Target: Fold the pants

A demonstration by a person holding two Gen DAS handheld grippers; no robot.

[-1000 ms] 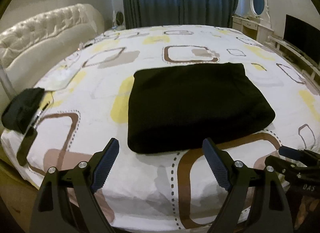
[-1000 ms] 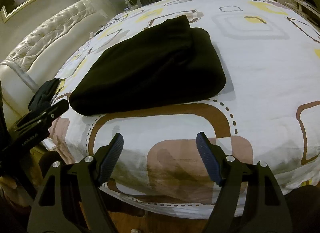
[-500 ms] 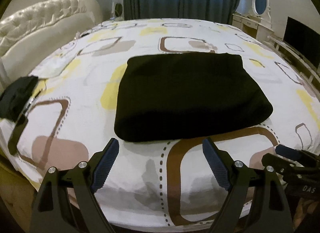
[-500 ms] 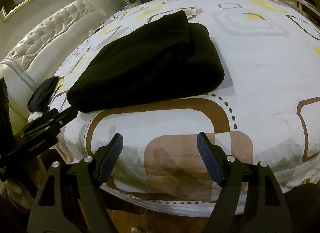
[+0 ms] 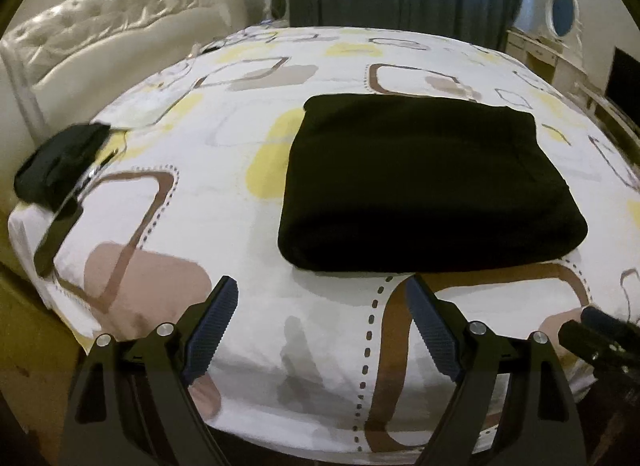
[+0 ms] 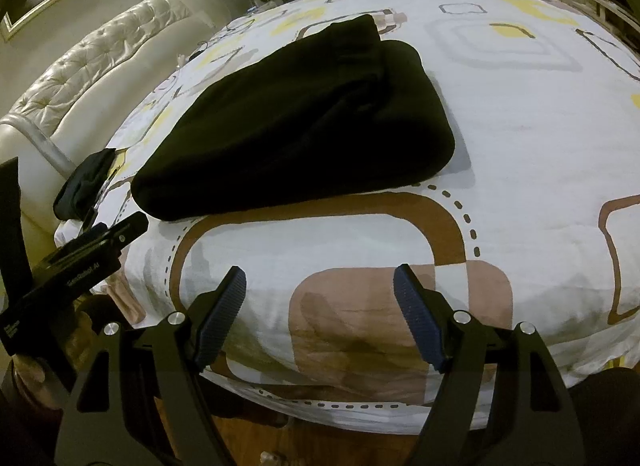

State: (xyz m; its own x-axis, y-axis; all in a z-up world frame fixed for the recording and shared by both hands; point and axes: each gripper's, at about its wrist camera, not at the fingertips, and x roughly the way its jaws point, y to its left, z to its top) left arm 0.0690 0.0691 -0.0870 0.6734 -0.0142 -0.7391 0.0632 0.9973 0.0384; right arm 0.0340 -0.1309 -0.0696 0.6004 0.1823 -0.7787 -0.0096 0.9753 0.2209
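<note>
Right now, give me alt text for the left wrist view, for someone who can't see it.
Black pants, folded into a thick rectangle, lie on a bed with a white cover printed in brown and yellow squares. The left tool hangs open and empty over the bed's near edge, short of the pants. A small dark bundle sits at the bed's left corner.

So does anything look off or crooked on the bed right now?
Mostly tidy. The black pants lie folded in a compact stack, but in the right wrist view the top layer sits skewed, its edge not lined up with the layer beneath. A small dark bundle sits at the bed's left corner.
</note>
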